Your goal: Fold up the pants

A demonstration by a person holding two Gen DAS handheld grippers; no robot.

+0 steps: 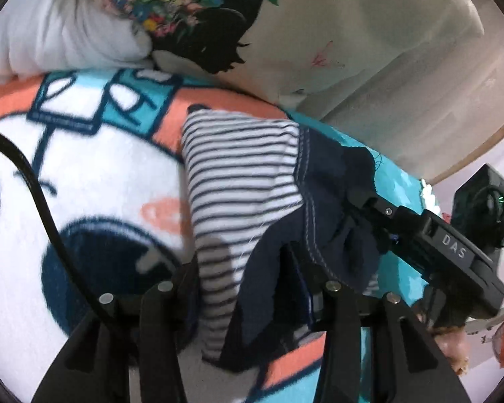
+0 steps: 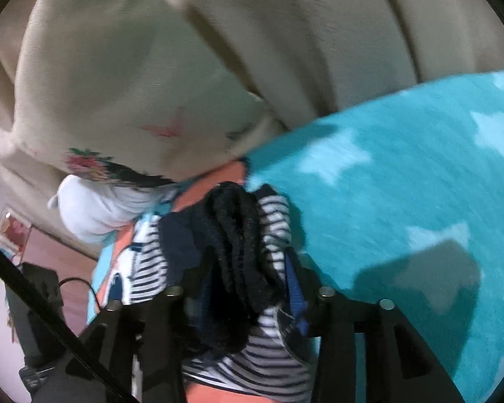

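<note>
A black cable [image 1: 33, 181] is crossing the white, coral and teal cartoon-print fleece blanket [image 1: 94, 174] covering the bed. The navy-and-white striped fabric pants with dark navy lining [image 1: 238, 181] are lying bunched on that blanket — the left tongs [image 1: 248, 268] are clenching their near edge. The right tongs [image 2: 245, 288] are clenching the dark waistband fold of the pants. White pillows [image 1: 50, 33] are resting beyond.
</note>
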